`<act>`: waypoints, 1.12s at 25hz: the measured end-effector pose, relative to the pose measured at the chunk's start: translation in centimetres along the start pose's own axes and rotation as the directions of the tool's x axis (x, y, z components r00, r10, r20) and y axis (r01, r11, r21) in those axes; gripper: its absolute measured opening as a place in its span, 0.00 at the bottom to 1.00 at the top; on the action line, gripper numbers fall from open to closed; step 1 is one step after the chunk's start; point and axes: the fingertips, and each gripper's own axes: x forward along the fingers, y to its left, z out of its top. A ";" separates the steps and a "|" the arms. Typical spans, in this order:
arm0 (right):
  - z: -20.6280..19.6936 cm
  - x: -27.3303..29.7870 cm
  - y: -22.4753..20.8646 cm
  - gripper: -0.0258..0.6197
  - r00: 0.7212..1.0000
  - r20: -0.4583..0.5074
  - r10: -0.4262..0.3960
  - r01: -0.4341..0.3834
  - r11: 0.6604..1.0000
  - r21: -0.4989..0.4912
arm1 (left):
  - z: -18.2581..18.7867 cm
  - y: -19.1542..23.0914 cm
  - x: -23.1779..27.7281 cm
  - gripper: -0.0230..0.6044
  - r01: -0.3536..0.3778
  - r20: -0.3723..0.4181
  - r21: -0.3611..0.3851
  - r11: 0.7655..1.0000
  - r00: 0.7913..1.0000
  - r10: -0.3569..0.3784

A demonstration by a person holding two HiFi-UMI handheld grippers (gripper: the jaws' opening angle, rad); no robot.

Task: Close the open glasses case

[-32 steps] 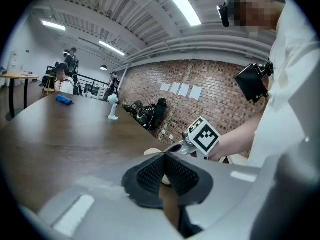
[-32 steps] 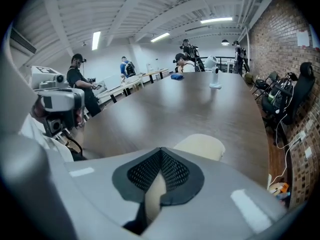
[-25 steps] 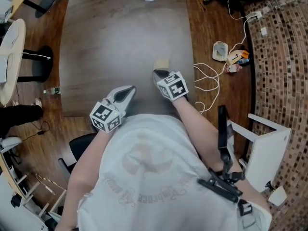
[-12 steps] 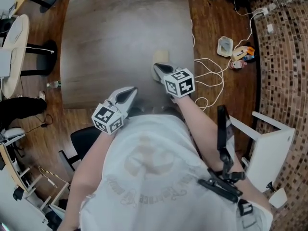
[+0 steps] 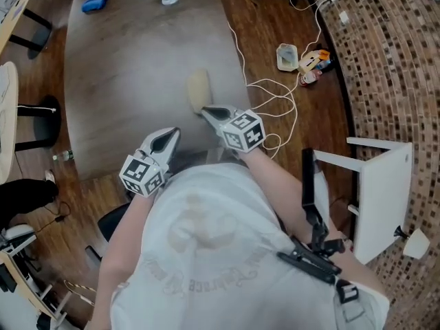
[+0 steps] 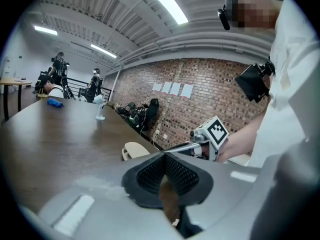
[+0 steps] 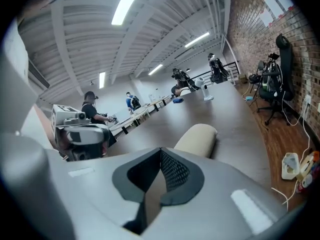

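Item 1: glasses case [image 5: 198,90], beige, lying on the dark table [image 5: 130,60] near its right edge, just ahead of the right gripper [image 5: 208,111]. The lid appears down on the base, with no gap seen in either gripper view. Item 2: right gripper, jaws together, nothing between them, clear of the case. Item 3: left gripper [image 5: 169,136], jaws together, empty, well apart from the case. Status: closing judged done; nothing evidently left.

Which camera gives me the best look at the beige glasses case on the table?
The right gripper view: the glasses case lies close ahead, large, only its near end hidden. The head view shows it small from above; the left gripper view shows it small, side-on.
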 end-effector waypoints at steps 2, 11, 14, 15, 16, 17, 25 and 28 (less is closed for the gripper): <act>-1.2 -1.5 1.6 0.05 0.999 0.021 0.026 -0.026 0.999 0.029 | -0.1 -1.5 -0.6 0.05 0.014 0.012 0.008 1.000 1.000 -0.014; -4.9 -6.6 6.8 0.05 0.990 0.143 0.000 -0.017 0.993 0.115 | -3.9 -2.6 -6.0 0.05 0.027 0.046 -0.061 0.998 0.999 -0.024; -5.9 -8.5 8.1 0.05 0.987 0.158 -0.033 0.016 0.994 0.106 | -4.8 -4.0 -6.1 0.05 0.055 0.058 -0.061 0.997 0.997 -0.051; -6.1 -9.0 8.4 0.05 0.987 0.157 -0.042 0.028 0.996 0.090 | -4.7 -4.5 -5.8 0.05 0.071 0.066 -0.051 0.996 0.996 -0.067; -6.3 -9.4 8.8 0.05 0.987 0.153 -0.047 0.037 0.997 0.068 | -4.7 -5.2 -5.6 0.05 0.086 0.075 -0.039 0.996 0.994 -0.083; -6.7 -9.8 9.4 0.05 0.988 0.146 -0.047 0.041 0.998 0.046 | -4.7 -5.9 -5.6 0.05 0.100 0.083 -0.029 0.995 0.992 -0.097; -9.7 -9.6 13.0 0.05 0.990 0.116 -0.078 0.069 0.995 0.073 | -5.8 -7.9 -8.1 0.05 0.164 0.100 -0.021 0.986 0.982 -0.161; -10.1 -9.3 13.8 0.05 0.991 0.115 -0.075 0.067 0.996 0.065 | -6.7 -8.0 -9.2 0.05 0.158 0.105 -0.024 0.987 0.982 -0.155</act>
